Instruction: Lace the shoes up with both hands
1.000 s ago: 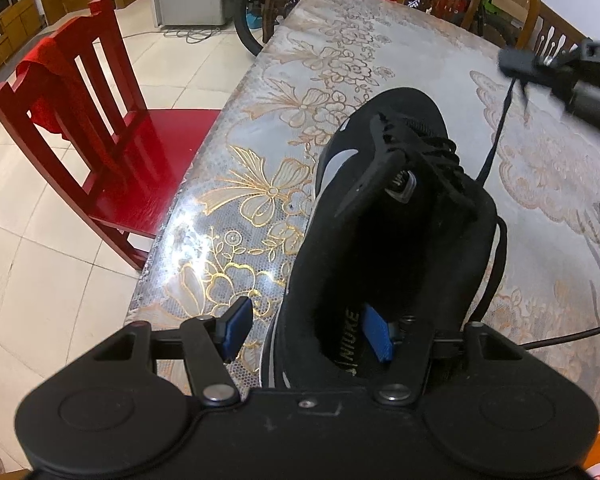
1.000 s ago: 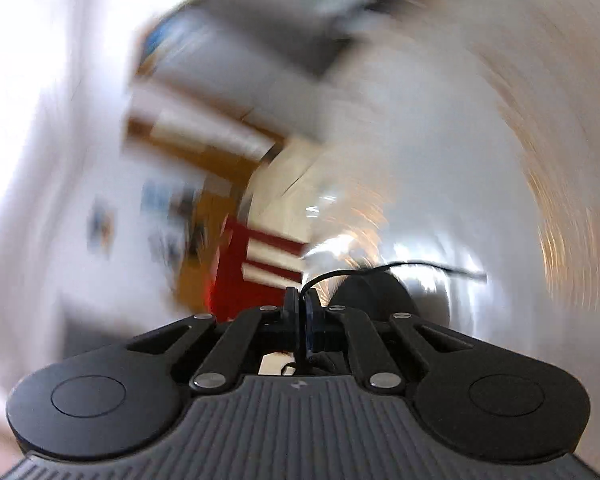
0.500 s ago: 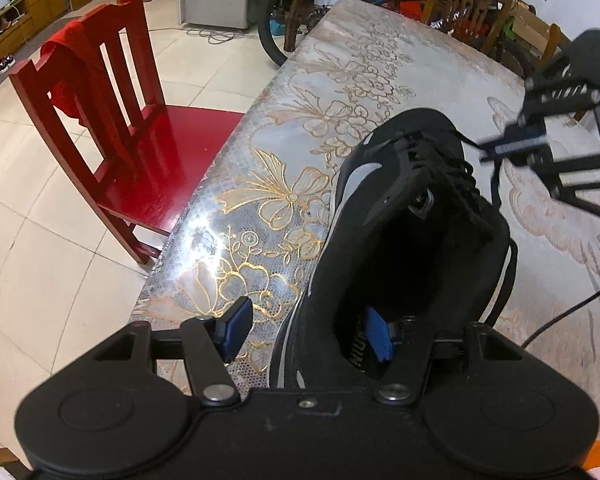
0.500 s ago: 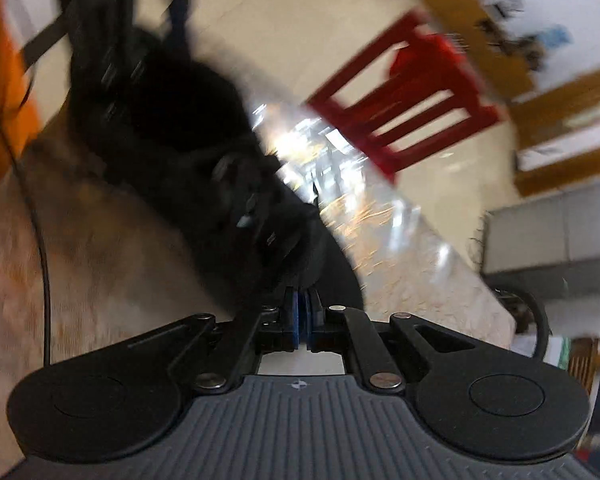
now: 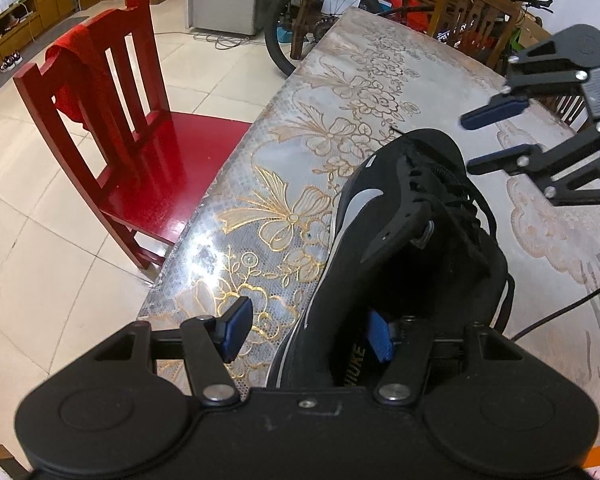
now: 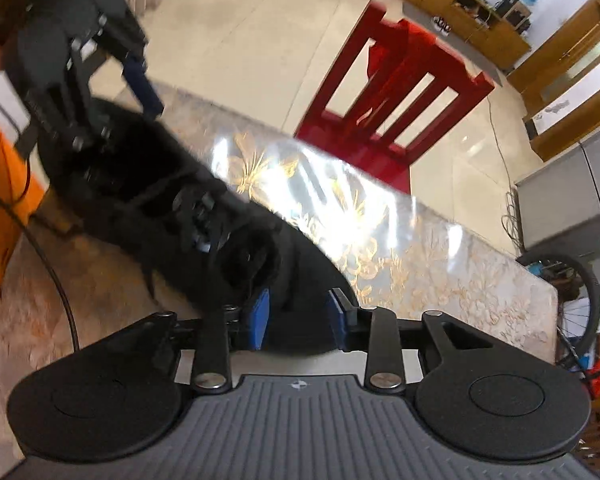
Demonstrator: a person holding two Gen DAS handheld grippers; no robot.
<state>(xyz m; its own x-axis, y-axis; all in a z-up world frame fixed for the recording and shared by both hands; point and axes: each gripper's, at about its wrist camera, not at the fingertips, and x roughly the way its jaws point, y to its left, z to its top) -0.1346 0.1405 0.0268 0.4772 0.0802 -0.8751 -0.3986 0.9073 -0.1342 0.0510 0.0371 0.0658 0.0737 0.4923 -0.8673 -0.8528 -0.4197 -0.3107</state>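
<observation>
While the lace lies free of both tools, the entry reads as follows, places given from the shoe.

Left tongs (image 5: 308, 330): nearest item; spread wide across the heel, one blue pad inside the collar, the other outside on the desk side. They straddle the heel wall without closing on it; whether a pad touches is unclear.

Shoe (image 5: 416, 240): black trainer, upright on the desk (image 5: 283, 216), near its edge, toe pointing away from the left tool.

Lace (image 5: 476, 204): black, threaded through the forward eyelets; a loose run trails down the shoe's right flank toward the heel. Upper eyelets appear unthreaded.

Right tongs (image 5: 492, 136): beyond and right of the toe, above the desk, pads parted and holding nothing. In the right wrist view they open over the toe (image 6: 295, 316).

Red chair (image 5: 111, 120): left of the shoe, on the floor.

Bicycle wheel (image 5: 300, 24): far beyond the toe, past the desk end.

Step in hand (judged): between passes, right tool seeking a fresh hold.

Next move calls for: closing on the loose lace end near the tongue, heel steadied, then aiming the tip at the next open eyelet.
</observation>
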